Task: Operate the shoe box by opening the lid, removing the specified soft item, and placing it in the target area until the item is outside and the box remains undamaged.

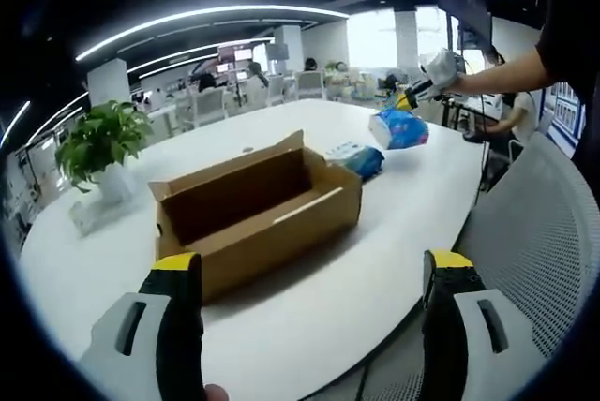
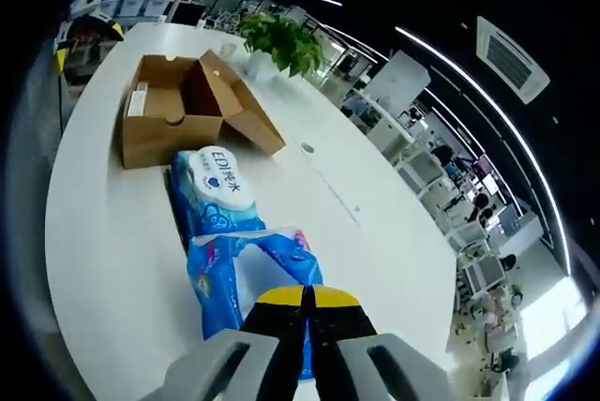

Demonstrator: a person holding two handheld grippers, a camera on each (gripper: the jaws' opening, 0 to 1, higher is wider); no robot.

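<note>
Here, crinkly blue soft pack (image 2: 246,274) beyond open cardboard box (image 1: 258,209).

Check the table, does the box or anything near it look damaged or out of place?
Nothing stands out. The box sits open and looks intact, a wipes pack lies beside it, and the right claw is shut on a blue pack above the table.

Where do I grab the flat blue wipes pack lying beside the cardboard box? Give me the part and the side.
Pinch the flat blue soft pack with the white oval label across its narrow width, mid-length, coming from above. It lies flat on the white table with one end close to the open brown cardboard box, so its long sides look freest.
</note>
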